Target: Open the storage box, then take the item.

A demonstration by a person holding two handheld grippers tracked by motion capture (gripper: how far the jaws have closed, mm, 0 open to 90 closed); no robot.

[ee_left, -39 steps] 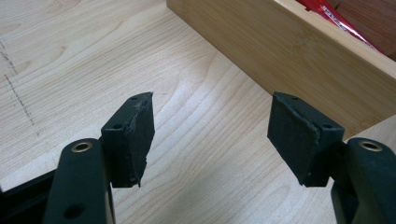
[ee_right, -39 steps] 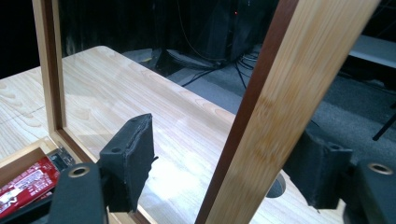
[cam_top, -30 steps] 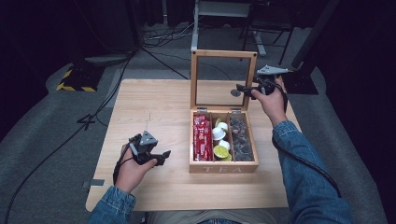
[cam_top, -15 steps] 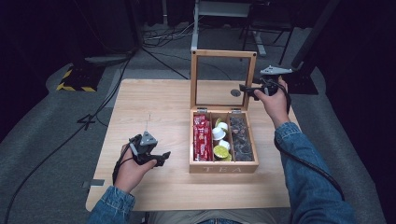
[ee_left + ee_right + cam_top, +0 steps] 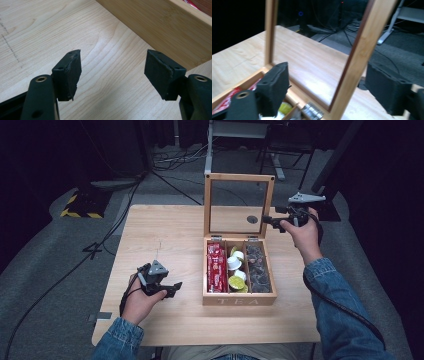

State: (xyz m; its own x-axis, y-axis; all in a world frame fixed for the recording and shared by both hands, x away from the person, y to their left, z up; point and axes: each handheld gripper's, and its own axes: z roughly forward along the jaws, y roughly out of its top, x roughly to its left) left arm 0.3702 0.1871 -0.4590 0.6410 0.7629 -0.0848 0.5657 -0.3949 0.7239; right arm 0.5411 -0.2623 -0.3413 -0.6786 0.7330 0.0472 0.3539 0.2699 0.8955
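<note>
Right gripper (image 5: 267, 221) jaws just opening, lid (image 5: 359, 55) frame's edge between them untouched; left gripper (image 5: 170, 290) jaws open, empty, above bench (image 5: 165, 230).

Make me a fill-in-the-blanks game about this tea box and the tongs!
1. The lid of the tea box stands ____.
2. The word on the box's front is ____.
3. The red packets fill the ____ compartment of the box in the high view.
4. The left tongs are open above the bare ____.

Missing words: open; TEA; left; table
</note>
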